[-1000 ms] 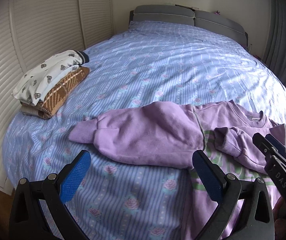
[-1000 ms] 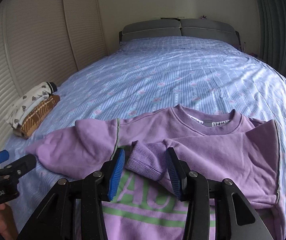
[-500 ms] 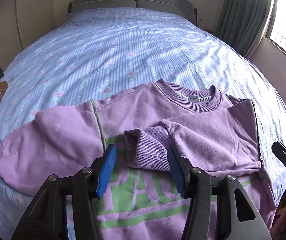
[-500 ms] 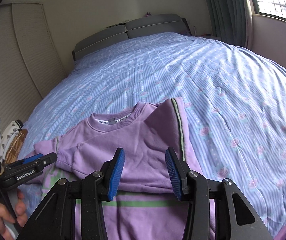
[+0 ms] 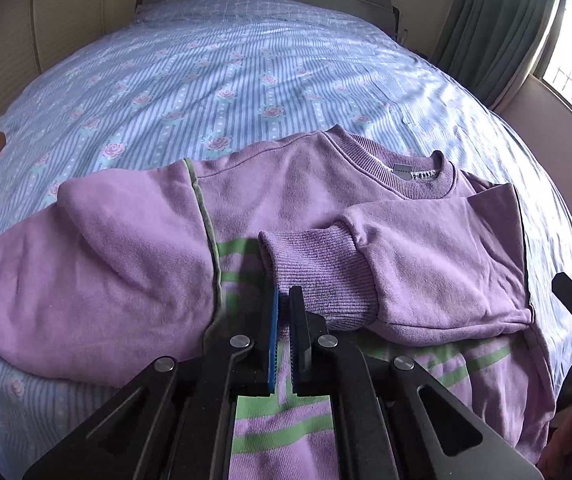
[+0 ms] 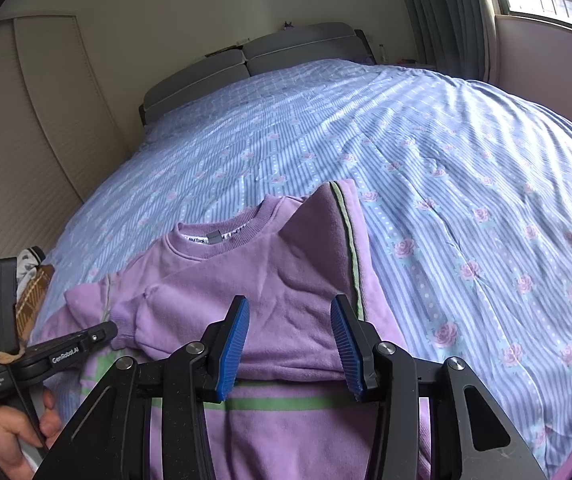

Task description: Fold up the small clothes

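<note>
Left wrist view: your left gripper (image 5: 284,300) has its jaws drawn together, only a thin slit between the blue pads, tips right at the near edge of the ribbed cuff (image 5: 317,264) of the folded-in sleeve. You cannot tell whether cuff fabric is actually pinched or the pads have closed just short of it. The lilac fleece sweatshirt with green lettering (image 5: 286,200) lies face up across the near part of the blue striped rose-print bedspread (image 5: 246,72), collar away from you, hem toward you. Its long line, sleeve to sleeve, runs left to right across the frame. One sleeve is already laid over the chest; the other puffy sleeve (image 5: 86,264) lies out flat to the left of your jaws, so the left gripper is the nearer one to it.

Right wrist view: your right gripper (image 6: 289,344) stands half open with nothing between the pads, hovering over the folded sleeve near the side edge with the green seam stripe (image 6: 349,248). The sweatshirt lies directly under and ahead of these jaws, collar (image 6: 222,236) pointing up the bed. Your left gripper shows at the left edge, held in a hand (image 6: 10,436). A small stack of folded clothes (image 6: 32,280) sits further left.
</note>
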A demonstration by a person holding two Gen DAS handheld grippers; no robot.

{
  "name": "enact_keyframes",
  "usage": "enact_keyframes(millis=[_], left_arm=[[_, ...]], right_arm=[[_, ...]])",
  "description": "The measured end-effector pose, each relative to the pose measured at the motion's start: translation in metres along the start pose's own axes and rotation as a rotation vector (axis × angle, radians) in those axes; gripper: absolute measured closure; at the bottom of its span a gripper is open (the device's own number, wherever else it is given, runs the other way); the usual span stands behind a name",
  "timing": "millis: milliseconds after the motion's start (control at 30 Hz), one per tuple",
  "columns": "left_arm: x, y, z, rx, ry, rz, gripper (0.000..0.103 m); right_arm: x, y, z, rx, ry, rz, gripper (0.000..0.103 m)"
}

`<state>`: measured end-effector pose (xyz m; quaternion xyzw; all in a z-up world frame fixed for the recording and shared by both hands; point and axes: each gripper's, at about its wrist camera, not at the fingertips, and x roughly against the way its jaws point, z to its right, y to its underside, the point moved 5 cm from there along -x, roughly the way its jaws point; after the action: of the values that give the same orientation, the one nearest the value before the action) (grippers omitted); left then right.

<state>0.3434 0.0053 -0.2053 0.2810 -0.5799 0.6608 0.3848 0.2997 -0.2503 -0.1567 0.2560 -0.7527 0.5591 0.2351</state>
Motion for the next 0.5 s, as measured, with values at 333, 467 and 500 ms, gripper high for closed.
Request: enact_keyframes(millis=[333, 467, 500], left_arm=[[-0.007, 0.009, 0.002, -0.043, -0.05, 0.008, 0.096], [0.002, 0.008, 0.008, -0.064, -0.066, 0.022, 0.074], [0.006, 0.008, 0.008, -0.066, -0.069, 0.026, 0.067]], right_arm=[[-0.001, 0.009, 0.001, 0.018, 0.016, -0.019, 0.059], [-0.002, 0.011, 0.003, 0.03, 0.03, -0.028, 0.059], [-0.002, 0.011, 0.004, 0.03, 0.032, -0.03, 0.059]])
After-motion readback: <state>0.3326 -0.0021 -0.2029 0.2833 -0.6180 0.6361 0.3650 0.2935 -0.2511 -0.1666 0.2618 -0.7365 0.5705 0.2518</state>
